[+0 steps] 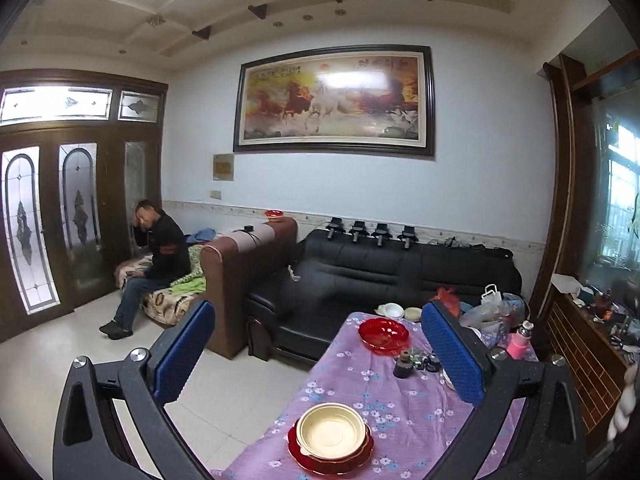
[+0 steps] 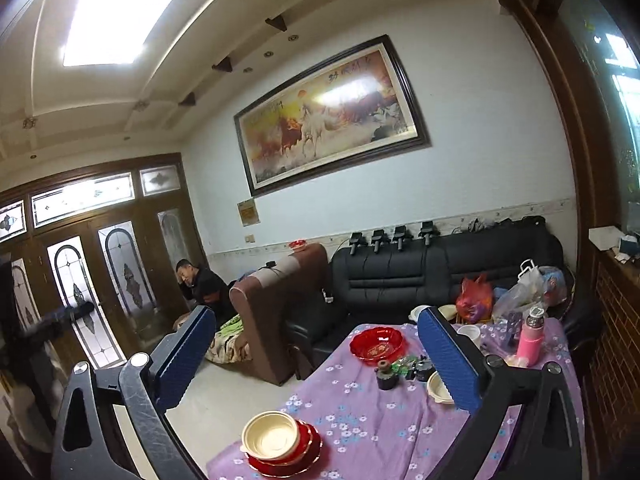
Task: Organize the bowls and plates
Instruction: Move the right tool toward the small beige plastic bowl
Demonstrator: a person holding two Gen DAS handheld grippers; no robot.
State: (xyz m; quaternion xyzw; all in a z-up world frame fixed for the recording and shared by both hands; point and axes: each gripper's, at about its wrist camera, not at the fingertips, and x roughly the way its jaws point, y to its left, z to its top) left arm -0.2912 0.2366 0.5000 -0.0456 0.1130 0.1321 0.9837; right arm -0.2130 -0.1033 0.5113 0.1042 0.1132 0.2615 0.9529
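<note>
A cream bowl [image 1: 331, 431] sits stacked on red plates [image 1: 320, 462] at the near end of the purple flowered table [image 1: 400, 420]; the stack also shows in the right wrist view [image 2: 272, 438]. A red bowl [image 1: 383, 333] [image 2: 376, 344] sits farther back. Another cream bowl [image 2: 438, 388] lies by the right gripper's right finger. White and cream bowls [image 1: 394, 311] stand at the far table edge. My left gripper [image 1: 320, 360] is open and empty, above the stack. My right gripper [image 2: 316, 360] is open and empty, above the table.
A small dark jar [image 2: 386, 374] and trinkets sit mid-table. A pink bottle [image 2: 530, 340] and plastic bags [image 2: 474, 298] crowd the far right. A black sofa [image 1: 400, 268] and brown sofa [image 1: 248, 272] stand behind. A man [image 1: 156, 256] sits at left.
</note>
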